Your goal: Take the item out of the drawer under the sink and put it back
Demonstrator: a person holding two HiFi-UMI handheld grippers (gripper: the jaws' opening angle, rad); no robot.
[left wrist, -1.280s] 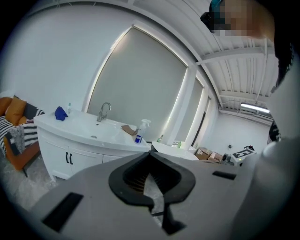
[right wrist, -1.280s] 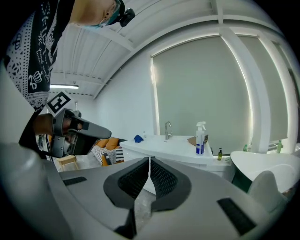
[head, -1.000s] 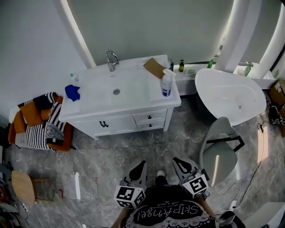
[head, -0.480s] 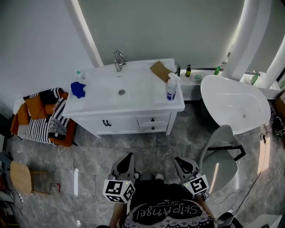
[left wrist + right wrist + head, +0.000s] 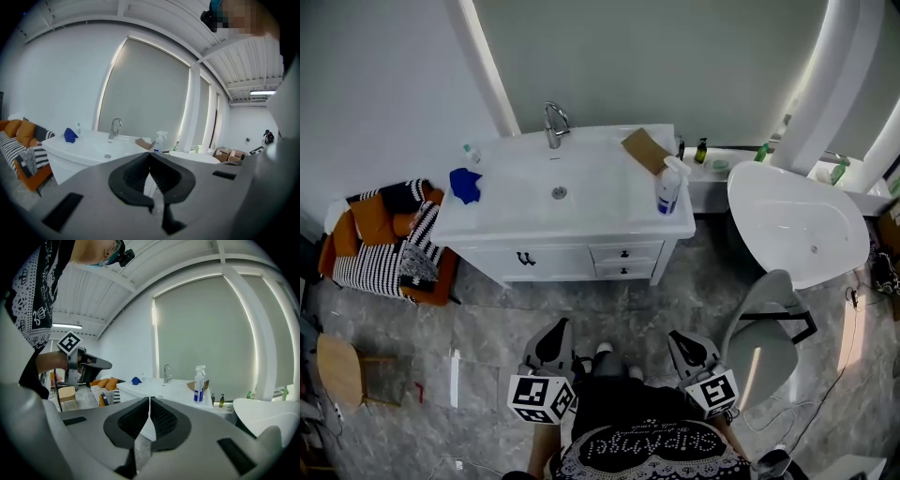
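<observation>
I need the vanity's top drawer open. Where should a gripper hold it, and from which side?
Probably the small dark knob centred on the top drawer, approached straight on from the room side. The drawer front is shut and looks flat otherwise, so the knob seems the only part sticking out.

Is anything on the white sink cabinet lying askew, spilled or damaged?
Nothing looks spilled or damaged. Only a brown cardboard-like piece lies slanted at the back right of the vanity top, behind the spray bottle, and a blue cloth sits crumpled near its left edge.
</observation>
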